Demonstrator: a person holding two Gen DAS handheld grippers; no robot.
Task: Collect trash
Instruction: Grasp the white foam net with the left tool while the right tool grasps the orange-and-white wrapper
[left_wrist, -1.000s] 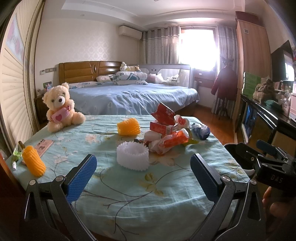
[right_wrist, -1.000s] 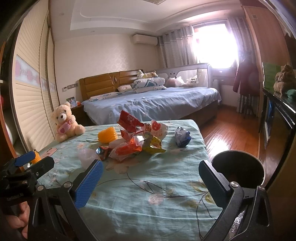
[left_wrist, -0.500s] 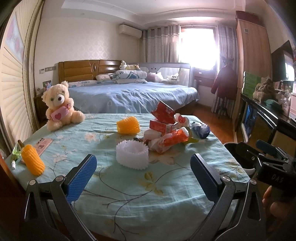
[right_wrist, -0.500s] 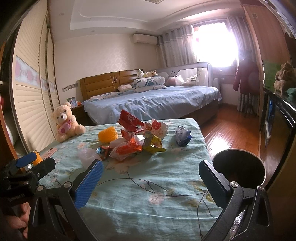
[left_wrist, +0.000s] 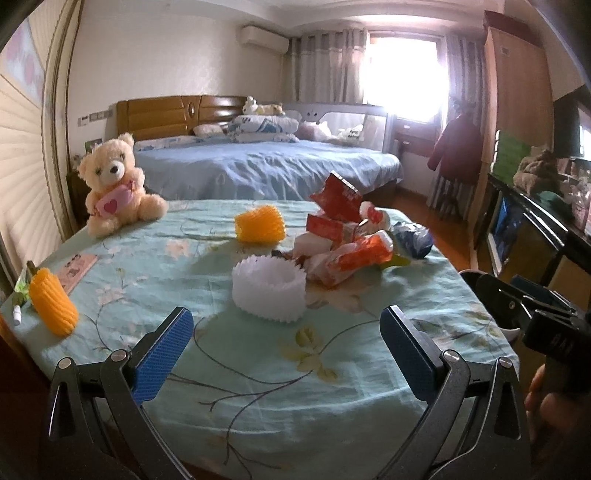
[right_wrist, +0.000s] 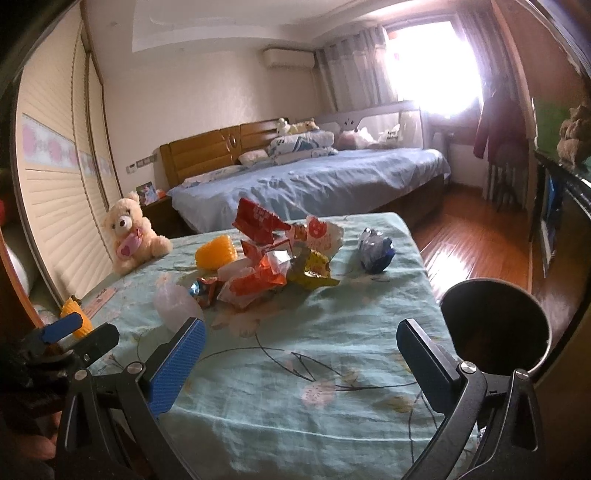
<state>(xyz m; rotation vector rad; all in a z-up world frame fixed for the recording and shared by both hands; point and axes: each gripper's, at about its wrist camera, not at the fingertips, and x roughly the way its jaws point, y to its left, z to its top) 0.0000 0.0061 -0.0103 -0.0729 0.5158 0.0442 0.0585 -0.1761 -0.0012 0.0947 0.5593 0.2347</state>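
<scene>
A pile of red and orange snack wrappers (left_wrist: 347, 240) lies mid-table on the green floral cloth (left_wrist: 258, 369); it also shows in the right wrist view (right_wrist: 269, 258). A white foam net (left_wrist: 269, 291) sits just in front of it, an orange foam net (left_wrist: 260, 223) behind, another orange foam net (left_wrist: 53, 306) at the left edge. A crumpled blue wrapper (right_wrist: 375, 249) lies to the right. A dark round bin (right_wrist: 495, 328) stands off the table's right side. My left gripper (left_wrist: 286, 354) and right gripper (right_wrist: 301, 365) are both open and empty, short of the trash.
A teddy bear (left_wrist: 114, 184) sits at the table's far left corner. A pink card (left_wrist: 75, 267) lies near the left edge. A blue bed (left_wrist: 266, 170) stands behind the table. A dark cabinet (left_wrist: 532, 236) runs along the right wall, wooden floor beside it.
Both grippers have crept slightly forward toward the trash; the white foam net sits a little closer to the left gripper. Both stay open.
</scene>
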